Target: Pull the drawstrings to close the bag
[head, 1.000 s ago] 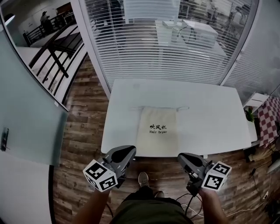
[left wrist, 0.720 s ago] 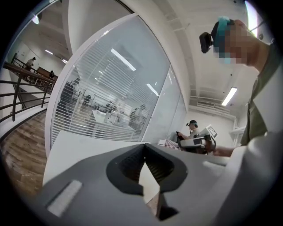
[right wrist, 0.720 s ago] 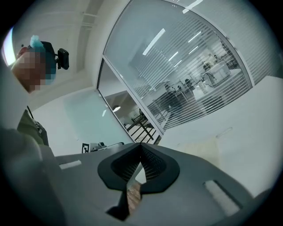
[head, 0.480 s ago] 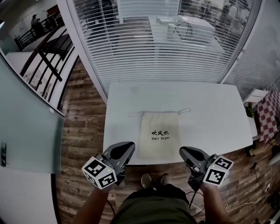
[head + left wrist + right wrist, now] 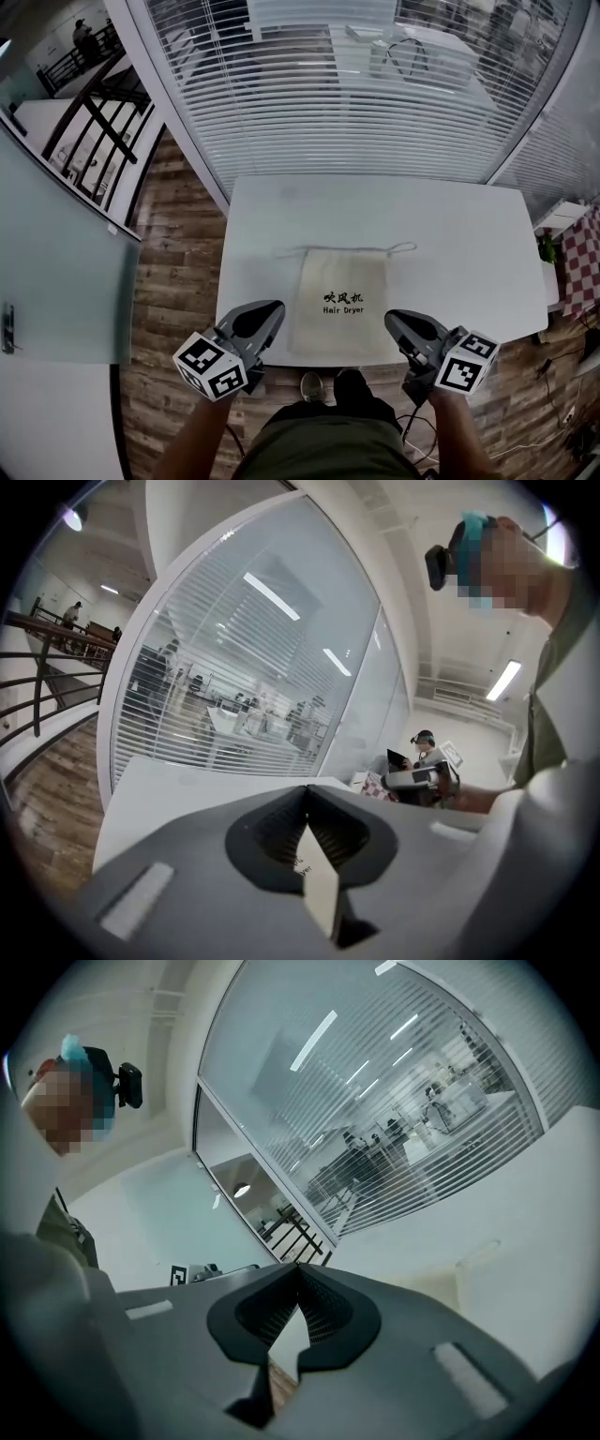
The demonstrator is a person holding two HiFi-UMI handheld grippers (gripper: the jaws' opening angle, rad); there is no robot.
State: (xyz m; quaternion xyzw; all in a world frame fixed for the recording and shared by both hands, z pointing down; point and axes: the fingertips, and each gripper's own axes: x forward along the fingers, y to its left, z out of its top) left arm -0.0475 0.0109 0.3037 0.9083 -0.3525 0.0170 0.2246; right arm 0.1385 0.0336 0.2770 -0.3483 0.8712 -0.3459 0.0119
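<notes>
The person holds the left gripper [image 5: 265, 317] and the right gripper [image 5: 401, 326] low in front of the body, well apart and at about the same height, each nose pointing forward and slightly inward. The bare left forearm [image 5: 192, 436] and right forearm [image 5: 461, 441] reach in from the bottom of the head view. Each marker cube (left [image 5: 211, 366], right [image 5: 466, 362]) sits at the rear end, nearest the hand. In the left gripper view the jaws meet at their tips, and in the right gripper view the tips are likewise pressed together.

Office: blind-covered glass partition [image 5: 356, 112]; desks [image 5: 427, 42] beyond; white table [image 5: 469, 244]; wooden floor [image 5: 178, 272]
</notes>
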